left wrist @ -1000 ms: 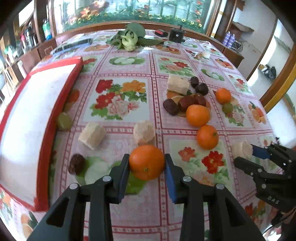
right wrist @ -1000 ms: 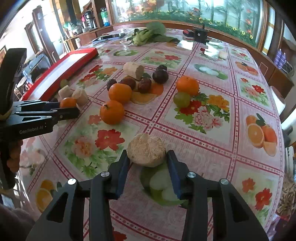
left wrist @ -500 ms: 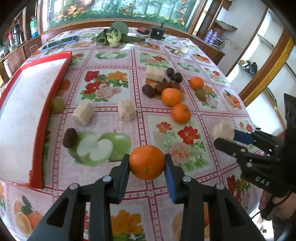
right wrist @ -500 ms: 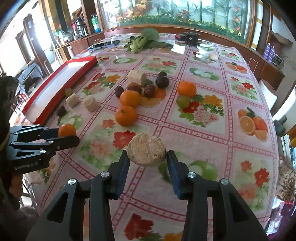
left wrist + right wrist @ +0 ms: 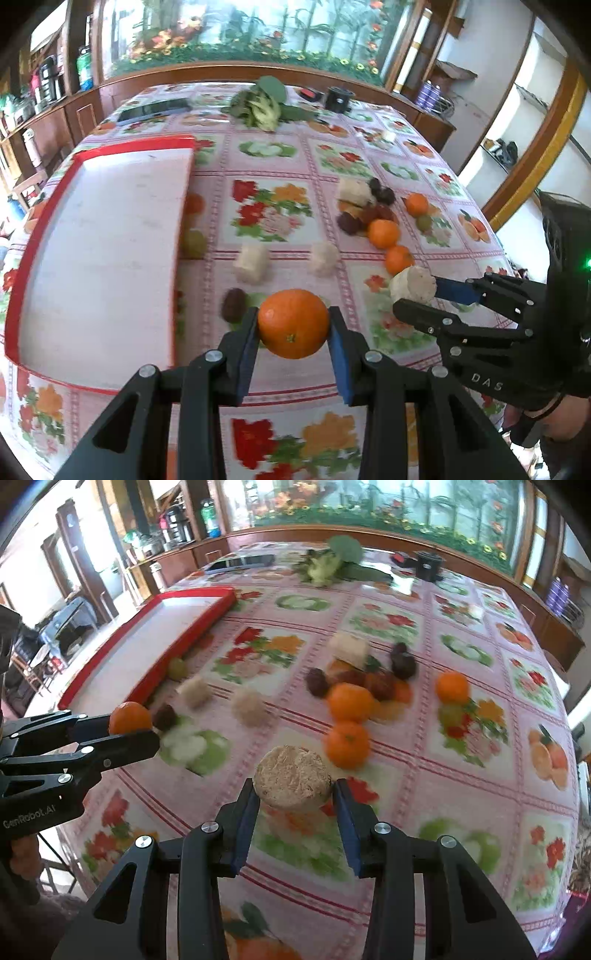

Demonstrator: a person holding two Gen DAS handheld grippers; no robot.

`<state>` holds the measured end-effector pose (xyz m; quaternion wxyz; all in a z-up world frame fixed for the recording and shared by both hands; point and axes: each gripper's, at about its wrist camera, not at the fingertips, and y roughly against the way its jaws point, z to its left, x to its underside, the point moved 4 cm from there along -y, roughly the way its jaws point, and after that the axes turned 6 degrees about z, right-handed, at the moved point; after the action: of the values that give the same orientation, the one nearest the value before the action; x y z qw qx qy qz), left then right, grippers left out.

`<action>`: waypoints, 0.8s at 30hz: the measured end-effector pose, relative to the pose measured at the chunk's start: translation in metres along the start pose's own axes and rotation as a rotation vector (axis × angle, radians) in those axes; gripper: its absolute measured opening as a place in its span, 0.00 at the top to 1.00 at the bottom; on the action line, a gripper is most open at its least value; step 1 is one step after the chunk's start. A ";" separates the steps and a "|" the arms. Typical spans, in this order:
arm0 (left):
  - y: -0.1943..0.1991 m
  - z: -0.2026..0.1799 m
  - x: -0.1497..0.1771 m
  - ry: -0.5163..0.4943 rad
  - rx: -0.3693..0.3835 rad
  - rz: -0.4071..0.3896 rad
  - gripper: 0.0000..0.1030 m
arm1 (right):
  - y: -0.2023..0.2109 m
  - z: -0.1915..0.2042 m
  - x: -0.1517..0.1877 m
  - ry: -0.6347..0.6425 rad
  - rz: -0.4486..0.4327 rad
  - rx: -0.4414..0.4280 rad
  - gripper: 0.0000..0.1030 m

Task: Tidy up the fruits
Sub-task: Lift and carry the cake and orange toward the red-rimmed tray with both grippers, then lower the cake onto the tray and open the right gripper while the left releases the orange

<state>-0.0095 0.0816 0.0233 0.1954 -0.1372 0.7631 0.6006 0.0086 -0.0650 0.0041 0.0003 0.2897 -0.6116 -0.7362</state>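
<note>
Far to your left lies the red tray (image 5: 44, 236), its white floor bare, flat on the floral tablecloth (image 5: 280, 173). A green grape (image 5: 194, 242) sits just beside the tray's right rim. Your left gripper (image 5: 293, 332) is clamped on an orange (image 5: 293, 323), held off the cloth near the tray's right edge. Beyond it rest a dark date (image 5: 234, 302) and two pale cut chunks (image 5: 251, 262); the blur keeps me from saying what they are. Further right is the fruit pile: loose oranges (image 5: 349, 701), dark dates (image 5: 402, 662), another pale chunk. Your right gripper (image 5: 295, 794) grips a round pale slice (image 5: 293, 777), raised above the cloth in front of the pile.
</note>
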 end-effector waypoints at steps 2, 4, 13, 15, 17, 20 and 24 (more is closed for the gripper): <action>0.003 0.012 -0.002 0.023 -0.002 -0.005 0.63 | -0.003 0.009 -0.007 0.014 0.001 -0.015 0.62; 0.007 0.024 -0.002 0.047 -0.012 -0.011 0.63 | -0.005 0.019 -0.014 0.030 0.003 -0.030 0.62; 0.025 0.100 -0.007 0.198 -0.087 -0.046 0.63 | -0.019 0.080 -0.062 0.127 -0.003 -0.134 0.62; 0.026 0.119 -0.008 0.224 -0.119 -0.049 0.63 | -0.024 0.096 -0.072 0.160 -0.004 -0.149 0.62; 0.025 0.139 -0.007 0.252 -0.150 -0.046 0.63 | -0.033 0.115 -0.082 0.195 -0.004 -0.161 0.62; 0.025 0.167 -0.005 0.291 -0.178 -0.043 0.63 | -0.048 0.140 -0.092 0.212 0.019 -0.201 0.62; 0.022 0.193 -0.002 0.312 -0.215 -0.034 0.63 | -0.063 0.174 -0.094 0.282 0.045 -0.222 0.62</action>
<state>0.0082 0.2736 0.0043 0.0691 -0.2616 0.7131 0.6468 0.0348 0.1409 0.0019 0.1344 0.3743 -0.5268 -0.7512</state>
